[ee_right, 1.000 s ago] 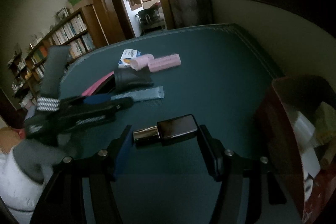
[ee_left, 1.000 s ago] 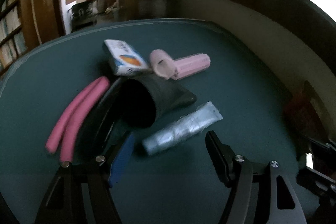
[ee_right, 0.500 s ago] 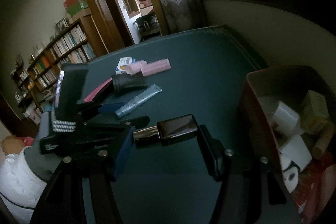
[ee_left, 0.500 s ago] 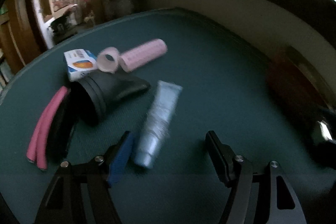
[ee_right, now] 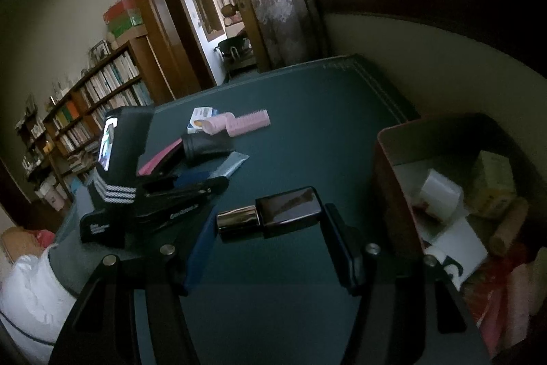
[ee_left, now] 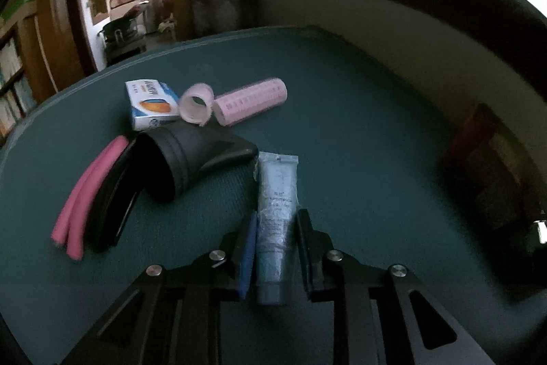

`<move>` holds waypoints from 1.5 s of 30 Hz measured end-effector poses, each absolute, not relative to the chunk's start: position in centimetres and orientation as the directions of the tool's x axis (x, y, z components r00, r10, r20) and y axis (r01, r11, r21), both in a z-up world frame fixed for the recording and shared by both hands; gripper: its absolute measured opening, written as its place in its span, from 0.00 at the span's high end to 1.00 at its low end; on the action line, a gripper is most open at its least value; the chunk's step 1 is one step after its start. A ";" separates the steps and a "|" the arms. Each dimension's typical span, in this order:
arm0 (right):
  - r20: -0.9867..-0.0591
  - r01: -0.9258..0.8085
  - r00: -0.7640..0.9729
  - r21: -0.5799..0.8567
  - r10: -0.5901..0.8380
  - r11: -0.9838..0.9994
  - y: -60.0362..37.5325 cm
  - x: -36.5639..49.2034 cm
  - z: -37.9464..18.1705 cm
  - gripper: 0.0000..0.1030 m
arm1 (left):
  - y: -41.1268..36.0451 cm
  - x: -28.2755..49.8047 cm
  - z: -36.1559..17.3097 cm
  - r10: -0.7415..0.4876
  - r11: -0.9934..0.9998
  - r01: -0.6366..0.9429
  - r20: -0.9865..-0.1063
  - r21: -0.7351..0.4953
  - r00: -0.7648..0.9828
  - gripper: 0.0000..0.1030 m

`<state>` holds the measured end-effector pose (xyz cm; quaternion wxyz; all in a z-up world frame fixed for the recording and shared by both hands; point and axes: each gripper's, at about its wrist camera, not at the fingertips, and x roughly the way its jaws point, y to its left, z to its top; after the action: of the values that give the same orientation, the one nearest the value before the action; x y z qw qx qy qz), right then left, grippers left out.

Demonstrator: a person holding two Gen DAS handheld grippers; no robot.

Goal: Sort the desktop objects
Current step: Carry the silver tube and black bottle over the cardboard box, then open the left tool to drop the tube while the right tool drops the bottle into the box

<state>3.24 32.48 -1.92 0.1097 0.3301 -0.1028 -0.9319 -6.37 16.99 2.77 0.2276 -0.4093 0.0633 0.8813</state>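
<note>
- We see a dark green bench filling the middle of both wrist views, its far edge curved against a cream wall with dark wood trim.
- In the left view our left gripper at lower centre has its jaws closing on a pale blue tube, which lies between them.
- Left of centre lie a black nozzle, pink foam sticks, a white-and-blue box and a pink roller.
- In the right view our right gripper at lower centre grips a dark bottle with a metallic cap.
- A red box of sorted items sits at lower right; a bookshelf and an open doorway fill the upper left.
</note>
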 end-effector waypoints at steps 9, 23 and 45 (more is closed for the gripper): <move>-0.570 0.102 -0.785 0.268 -0.243 -0.958 34.6 4.9 -1.0 0.37 | 17.2 -3.2 6.5 0.419 -0.871 -0.477 -0.691 -0.120 -0.589 0.77; -0.558 -0.072 -0.826 0.245 -0.080 -0.967 43.2 9.9 -0.3 0.37 | 26.2 1.9 10.3 0.555 -0.761 -0.634 -0.642 -0.136 -0.529 0.77; -0.577 -0.170 -0.817 0.238 0.002 -0.956 49.1 12.7 -1.0 0.37 | 36.9 5.4 9.8 0.634 -0.622 -0.770 -0.669 -0.142 -0.389 0.77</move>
<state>12.68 49.07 -1.04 -0.0456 0.2990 -0.1409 -0.9427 5.39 36.92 9.80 0.4242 -0.3547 0.0960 0.8277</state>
